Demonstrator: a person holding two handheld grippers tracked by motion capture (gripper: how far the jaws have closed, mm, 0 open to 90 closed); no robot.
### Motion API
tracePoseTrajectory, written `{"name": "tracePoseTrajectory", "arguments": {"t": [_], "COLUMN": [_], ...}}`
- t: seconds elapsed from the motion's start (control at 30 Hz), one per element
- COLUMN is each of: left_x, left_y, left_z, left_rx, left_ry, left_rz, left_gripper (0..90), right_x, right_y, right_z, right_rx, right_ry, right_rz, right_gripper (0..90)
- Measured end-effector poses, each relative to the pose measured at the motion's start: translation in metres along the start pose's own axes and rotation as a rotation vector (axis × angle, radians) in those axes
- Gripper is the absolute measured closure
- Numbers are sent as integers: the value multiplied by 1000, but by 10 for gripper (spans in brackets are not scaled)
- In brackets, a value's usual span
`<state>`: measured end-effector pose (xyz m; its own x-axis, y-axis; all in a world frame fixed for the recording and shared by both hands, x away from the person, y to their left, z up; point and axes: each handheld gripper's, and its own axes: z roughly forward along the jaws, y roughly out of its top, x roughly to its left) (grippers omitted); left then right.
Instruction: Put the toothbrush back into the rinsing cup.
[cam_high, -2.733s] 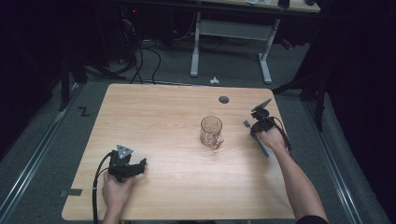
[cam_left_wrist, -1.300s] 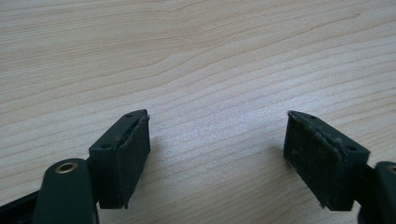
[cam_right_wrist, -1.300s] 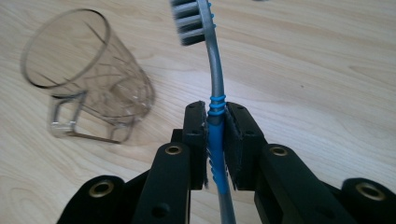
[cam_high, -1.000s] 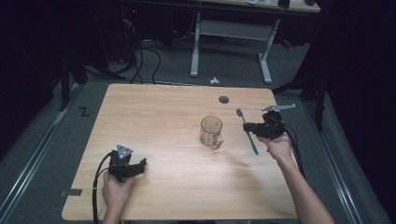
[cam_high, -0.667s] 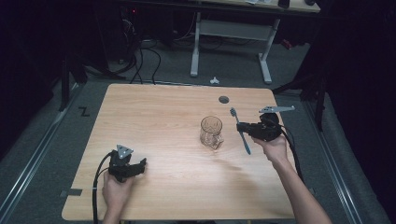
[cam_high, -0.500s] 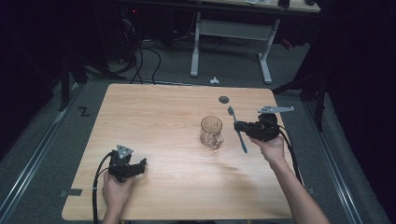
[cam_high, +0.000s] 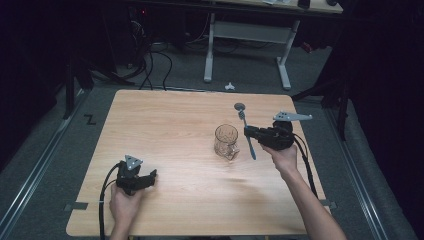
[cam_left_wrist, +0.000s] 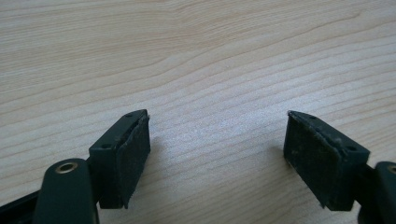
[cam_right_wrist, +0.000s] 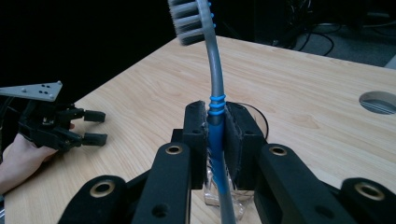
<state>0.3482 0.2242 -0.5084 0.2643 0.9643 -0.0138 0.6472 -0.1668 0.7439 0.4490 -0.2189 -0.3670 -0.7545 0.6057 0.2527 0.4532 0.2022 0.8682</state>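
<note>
A lab or workshop: bare wooden table on grey carpet, cables tangled under a desk frame behind

High view: above the counter, facing 12 o'clock and down. Gripper views: close along their jaws, sharing the counter.

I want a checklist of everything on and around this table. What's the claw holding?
Surface: wooden table, bare wood, with a round hole near its far edge.
Job's things: toothbrush, bristles up; clear glass cup beside it on the table.
Clutter: nothing seen.
Grippers: right claw shut on the toothbrush handle; left claw open, just above bare wood.
Cables: one trails from each claw; more lie on the floor.
Surroundings: grey floor, white desk frame beyond, dark room.
</note>
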Motion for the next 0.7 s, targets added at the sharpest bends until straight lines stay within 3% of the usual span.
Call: {"name": "tracePoseTrajectory", "arguments": {"t": [0.27, 0.7], "left_x": [0, 0], "left_y": [0, 0], "left_z": [0, 0], "left_rx": [0, 0], "left_ry": [0, 0], "left_rz": [0, 0], "left_gripper": [233, 233], "right_x": [4, 7], "right_y": [4, 7], "right_z": [8, 19], "right_rx": [-18, -101], "right_ry": [6, 34], "right_rz": [-9, -16], "right_gripper": [795, 796]}}
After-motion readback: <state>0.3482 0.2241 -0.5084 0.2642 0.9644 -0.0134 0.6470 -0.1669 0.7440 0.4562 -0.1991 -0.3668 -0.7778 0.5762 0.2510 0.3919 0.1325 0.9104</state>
